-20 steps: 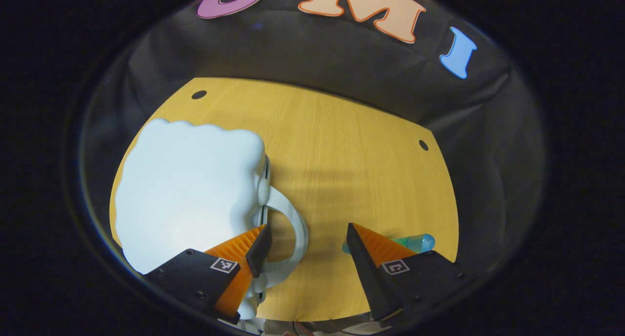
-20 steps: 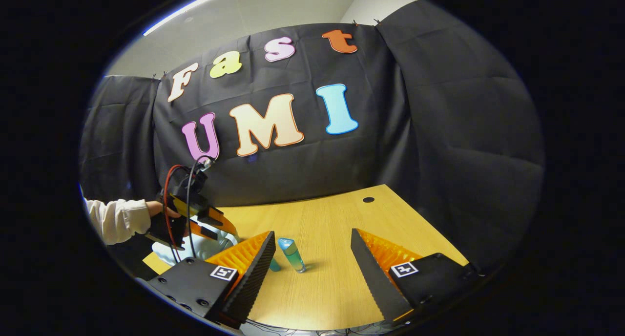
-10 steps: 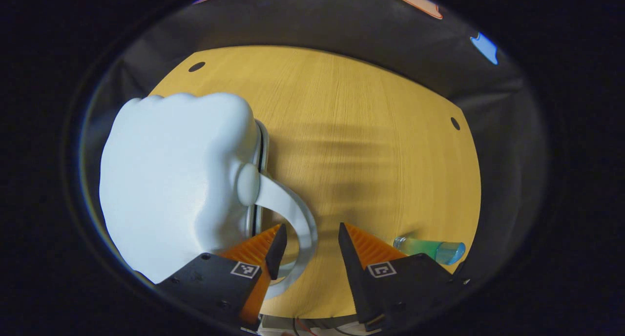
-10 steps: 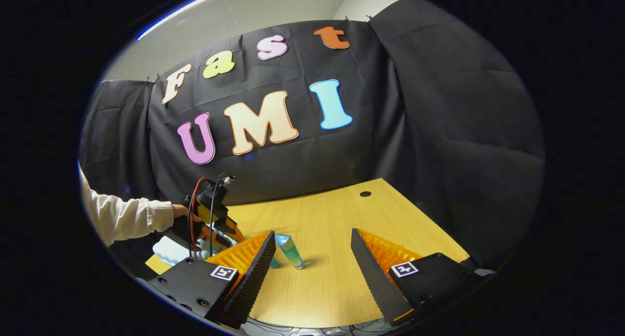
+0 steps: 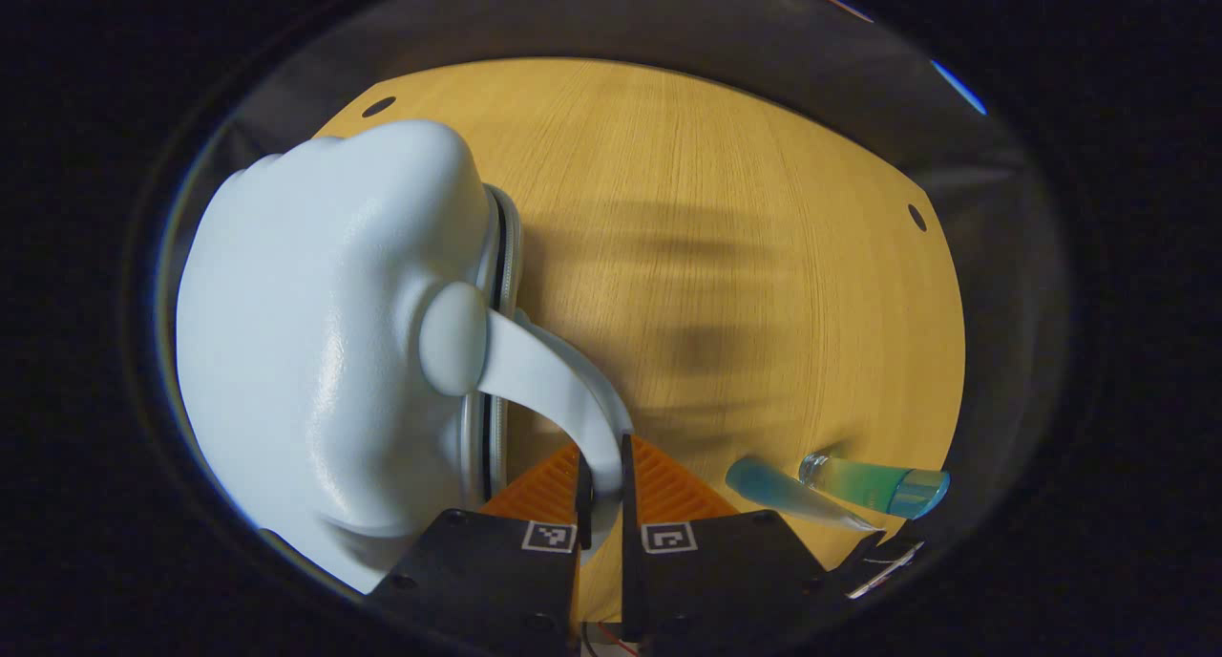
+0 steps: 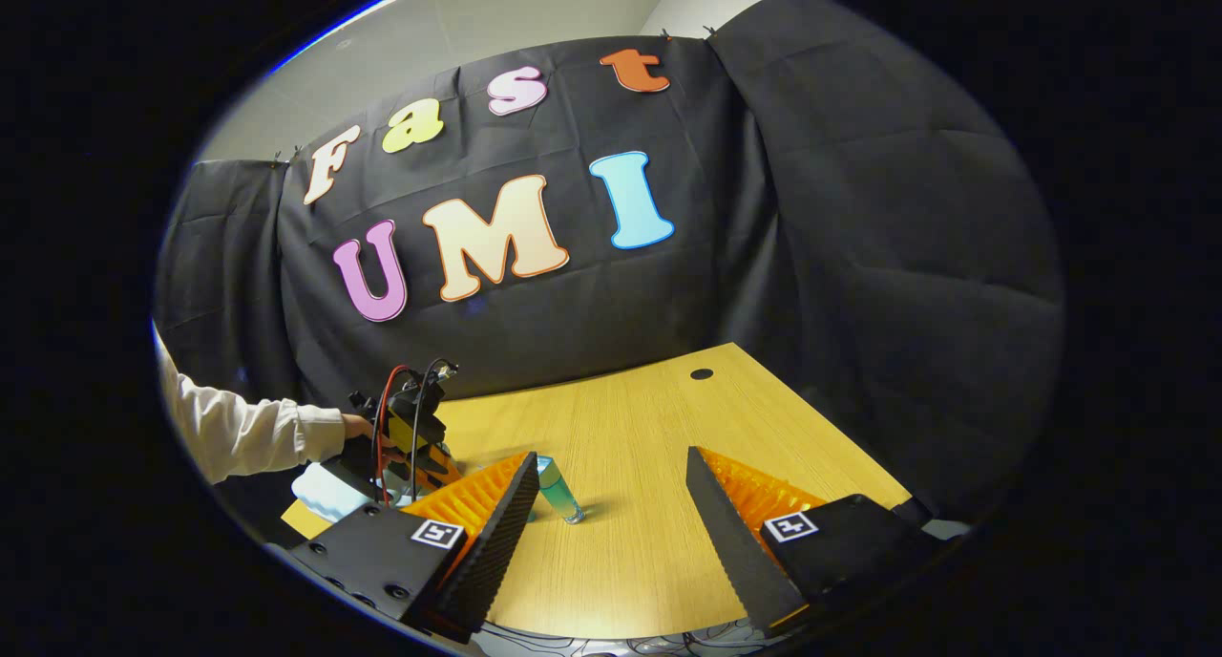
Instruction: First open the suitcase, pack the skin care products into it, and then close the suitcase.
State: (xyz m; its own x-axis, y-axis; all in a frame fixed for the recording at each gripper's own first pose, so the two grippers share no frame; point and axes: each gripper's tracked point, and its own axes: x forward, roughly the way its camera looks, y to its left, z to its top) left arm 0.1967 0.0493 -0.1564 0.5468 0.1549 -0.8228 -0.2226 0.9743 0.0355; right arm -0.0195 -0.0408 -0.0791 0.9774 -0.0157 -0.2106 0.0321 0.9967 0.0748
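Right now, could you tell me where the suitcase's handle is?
In the left gripper view the handle arches off the right side of the closed pale blue suitcase, low centre, pinched between the left gripper.

Each gripper carries black housings behind its two ribbed, wedge-shaped fingers, with a small square black-and-white marker on each housing — the right gripper (image 6: 611,519) also shows round screw holes. The left gripper (image 5: 602,490) trails red and black cables. The person's sleeve (image 6: 243,433) is cream-white with a gathered cuff.
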